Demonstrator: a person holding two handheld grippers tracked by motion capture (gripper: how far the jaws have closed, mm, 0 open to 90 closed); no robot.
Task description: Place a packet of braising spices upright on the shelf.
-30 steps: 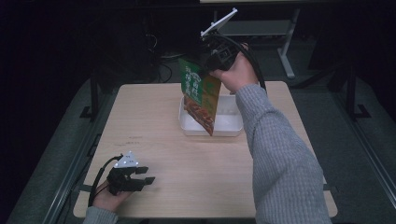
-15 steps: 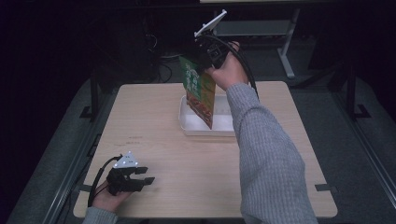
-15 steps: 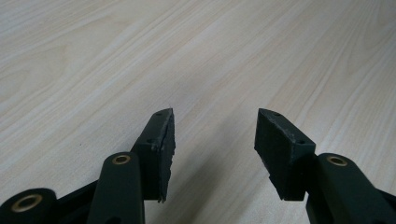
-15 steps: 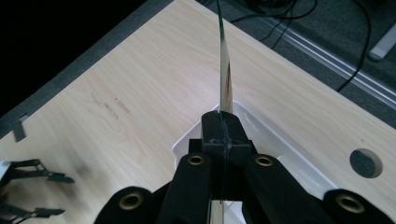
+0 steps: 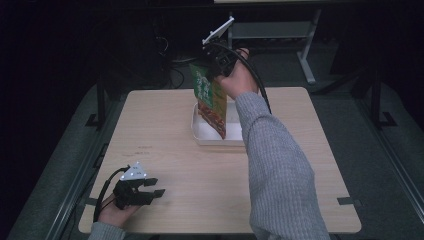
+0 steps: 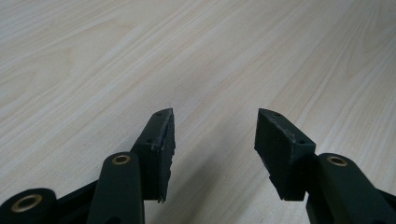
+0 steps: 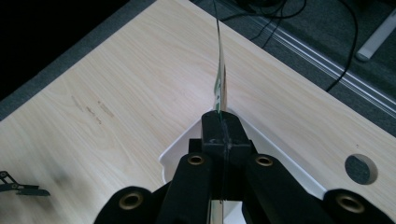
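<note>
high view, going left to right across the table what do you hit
black left gripper with its grey three-cornered plate, near the table's front left corner → green and orange printed packet, hanging from the shut black right gripper → white shallow tray beneath the packet → bare light wooden table out to its right edge

1. Left gripper: matte black, two-jawed, topped by a pale grey three-cornered plate with small dark dots.
2. Black cable looping off its back end.
3. Wedge-shaped jaw pads with rough, chipped edges (small recessed screw holes along the sides).
4. Brass-coloured rivets at the linkage pivots.
5. Right gripper: same black linkage, same brass rivets, pale plate on top, thick black cable arcing behind.
6. Grey ribbed knit sleeve on the right arm; matching grey cuff at the left wrist.
</note>
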